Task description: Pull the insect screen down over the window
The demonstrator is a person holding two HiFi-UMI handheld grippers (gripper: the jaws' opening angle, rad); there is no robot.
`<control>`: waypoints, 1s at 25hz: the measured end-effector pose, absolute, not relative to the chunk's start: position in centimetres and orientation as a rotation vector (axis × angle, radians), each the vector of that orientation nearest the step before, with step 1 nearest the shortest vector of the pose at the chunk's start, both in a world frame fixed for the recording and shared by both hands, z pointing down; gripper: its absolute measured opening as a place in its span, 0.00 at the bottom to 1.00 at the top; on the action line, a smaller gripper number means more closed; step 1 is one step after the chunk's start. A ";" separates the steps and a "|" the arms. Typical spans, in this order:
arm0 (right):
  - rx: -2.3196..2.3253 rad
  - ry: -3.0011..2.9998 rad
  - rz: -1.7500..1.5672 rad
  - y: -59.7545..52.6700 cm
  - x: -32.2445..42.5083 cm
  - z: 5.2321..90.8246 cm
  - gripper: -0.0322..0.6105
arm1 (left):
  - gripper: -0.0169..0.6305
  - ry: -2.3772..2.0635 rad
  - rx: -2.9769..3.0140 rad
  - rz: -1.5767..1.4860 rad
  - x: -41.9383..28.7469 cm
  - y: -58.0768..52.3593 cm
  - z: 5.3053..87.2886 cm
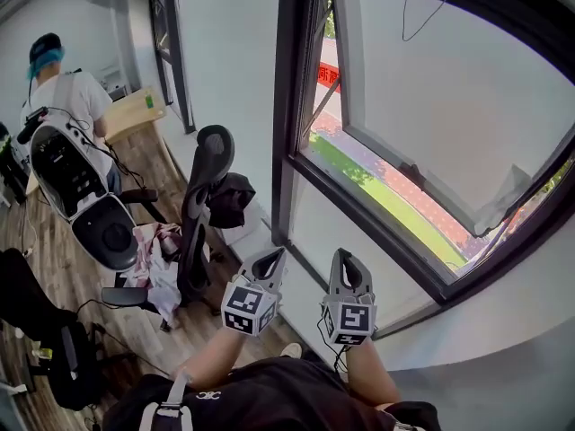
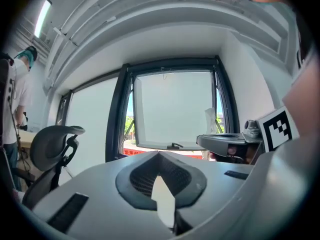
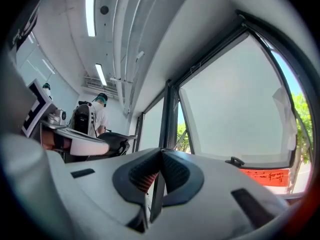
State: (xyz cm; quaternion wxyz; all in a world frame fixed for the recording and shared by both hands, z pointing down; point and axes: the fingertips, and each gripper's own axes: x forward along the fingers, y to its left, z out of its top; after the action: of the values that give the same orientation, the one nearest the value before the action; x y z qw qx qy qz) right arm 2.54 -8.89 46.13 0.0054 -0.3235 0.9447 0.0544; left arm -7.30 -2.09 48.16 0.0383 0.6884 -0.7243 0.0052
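Left gripper (image 1: 272, 257): jaws fully closed, pad against pad, nothing held between them. Right gripper (image 1: 347, 260): jaws likewise pressed together and empty. Both grippers are held side by side, close together, in front of the white wall (image 1: 316, 227) below the window (image 1: 431, 106), with the tips directed toward it and clear of the frame. The marker cubes (image 1: 249, 309) are turned toward the head camera.

The window is framed in dark metal. Its sash (image 1: 449, 88) is swung outward at the bottom, with a dark handle (image 1: 412, 172) on the lower rail. Grass and a red surface are seen through the gap beneath. A thin cord (image 1: 419, 18) hangs from the top of the opening. The insect screen itself cannot be made out in any view; the opening is not covered by it.

A black office chair (image 1: 203, 206) is noted just left of the grippers, near the wall. A person (image 1: 65, 83) in a white shirt is seen farther left, back turned.
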 end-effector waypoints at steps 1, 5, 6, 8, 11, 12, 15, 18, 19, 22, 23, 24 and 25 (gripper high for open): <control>-1.013 2.953 0.162 -10.1 2.1 46.0 0.06 | 0.03 -2.213 2.134 0.030 -7.4 -3.5 48.0; -1.036 2.931 0.150 -14.7 0.6 45.6 0.06 | 0.03 -2.198 2.181 0.047 -8.6 -8.6 47.3; -1.040 2.925 0.151 -15.7 0.3 45.5 0.06 | 0.03 -2.189 2.189 0.048 -8.8 -9.8 47.2; -1.036 2.916 0.149 -17.5 -0.1 45.2 0.06 | 0.03 -2.171 2.204 0.056 -9.2 -12.0 47.2; -1.046 2.904 0.130 -19.7 -0.1 45.2 0.06 | 0.03 -2.154 2.229 0.055 -9.4 -14.5 47.1; -1.062 2.899 0.124 -20.3 0.0 45.2 0.06 | 0.03 -2.146 2.237 0.053 -9.4 -15.2 47.0; -1.122 2.882 0.117 -22.0 0.3 45.0 0.06 | 0.03 -2.106 2.254 0.057 -9.6 -17.1 47.0; -1.176 2.864 0.140 -23.3 0.4 44.6 0.06 | 0.03 -2.059 2.281 0.050 -9.8 -19.0 46.9; -1.196 2.858 0.143 -23.7 0.4 44.6 0.06 | 0.03 -2.042 2.295 0.050 -9.8 -19.7 47.0; -1.281 2.829 0.145 -25.1 1.0 44.7 0.06 | 0.03 -1.968 2.361 0.050 -9.4 -21.8 46.9; -1.323 2.813 0.152 -25.7 1.3 44.8 0.06 | 0.03 -1.935 2.393 0.048 -9.1 -22.6 46.9; -1.370 2.793 0.159 -26.2 1.6 44.8 0.06 | 0.03 -1.899 2.426 0.049 -8.9 -23.5 46.8; -1.416 2.771 0.164 -26.6 1.9 44.8 0.06 | 0.03 -1.862 2.456 0.052 -8.8 -24.3 46.9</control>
State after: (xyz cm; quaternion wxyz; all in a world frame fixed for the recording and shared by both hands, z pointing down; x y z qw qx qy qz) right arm 1.88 -26.56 44.78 0.0129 -0.4544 0.8891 0.0526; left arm -8.77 -24.28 46.88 0.0297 0.7964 -0.6039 0.0168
